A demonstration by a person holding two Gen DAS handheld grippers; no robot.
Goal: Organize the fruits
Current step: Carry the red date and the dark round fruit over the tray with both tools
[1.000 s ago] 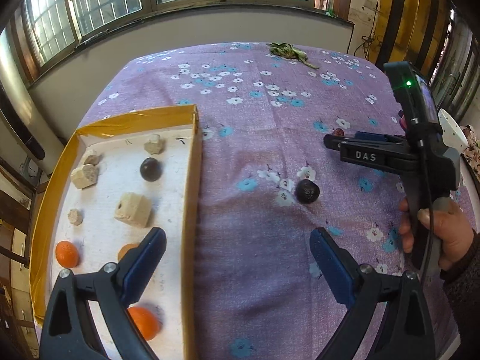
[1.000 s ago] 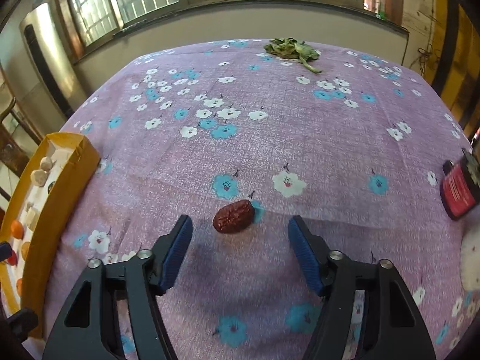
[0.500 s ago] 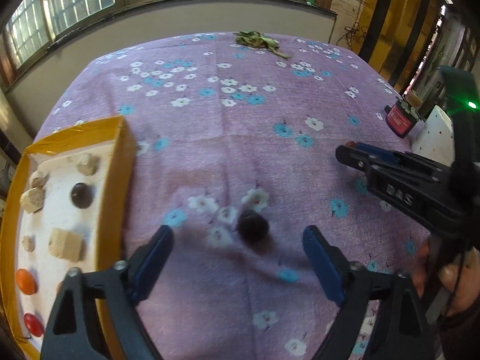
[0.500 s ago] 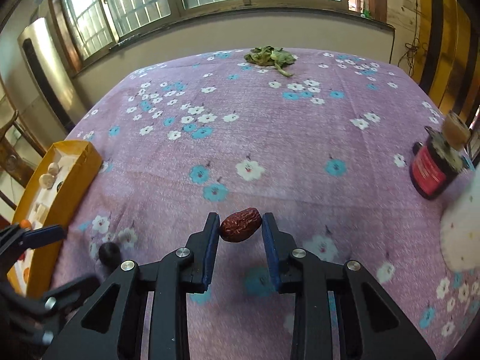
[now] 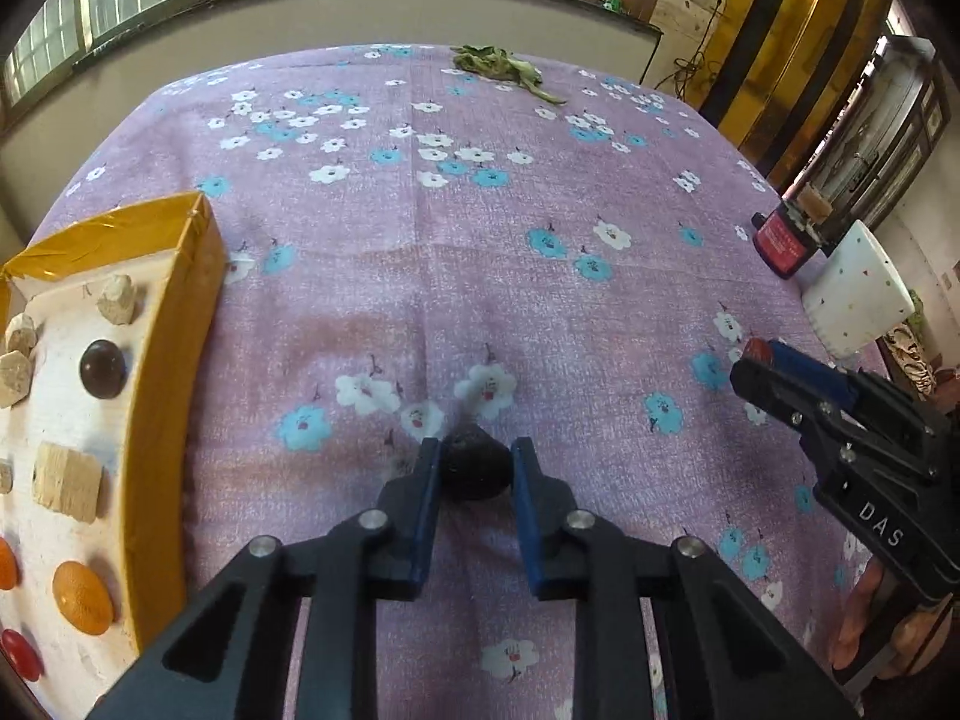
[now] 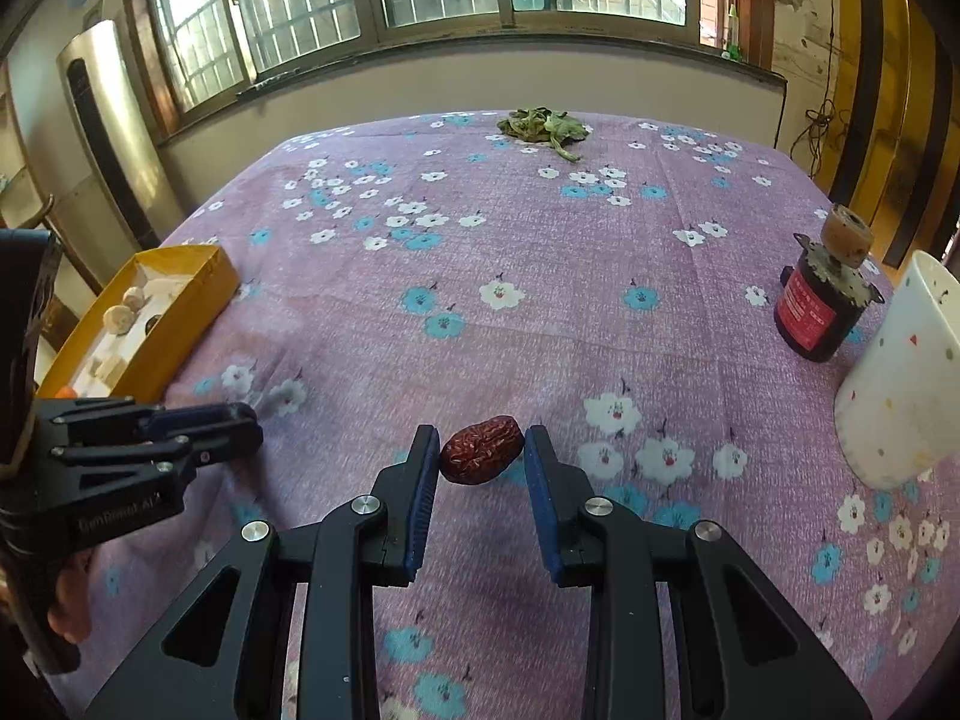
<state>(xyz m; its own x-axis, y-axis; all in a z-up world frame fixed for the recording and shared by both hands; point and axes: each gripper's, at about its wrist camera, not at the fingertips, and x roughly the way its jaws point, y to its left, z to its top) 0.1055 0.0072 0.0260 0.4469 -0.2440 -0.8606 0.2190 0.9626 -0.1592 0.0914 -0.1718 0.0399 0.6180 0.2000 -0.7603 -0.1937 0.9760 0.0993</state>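
while both tools are already loaded, the step in hand is the carry to the yellow-walled tray (image 5: 174, 360) at the left of the worktop (image 5: 480, 228). the left gripper (image 5: 474, 468) has just been closing, and its blue fingers (image 5: 427, 480) now clench a dark round fruit (image 5: 475, 471) that sits low against the flowered purple cloth, whether touching it or just lifted cannot be told. the right gripper (image 6: 480, 459) is clamped on a wrinkled red date (image 6: 480, 457), which seems to hang clear of the cloth, pinched across its short sides.

to do this well, the left gripper should probably rise straight before it swings, so the fruit does not drag or roll out on the cloth. the tray wall stands high on the near side, so each load likely has to clear the rim and come down inside rather than slide in. inside lie pale chunks, another dark round fruit (image 5: 103, 369) and orange fruits (image 5: 81, 597); a sensible drop would set the dark fruit beside its like and the date in a bare patch, though the sorting scheme is only a guess.

the two grippers are near each other, the left one showing at the edge of the right wrist view, so going one at a time should avoid a knock. the grip on the round fruit looks slight, being out near the tips; a slow, level carry and a release close above the tray floor would keep it from bouncing.
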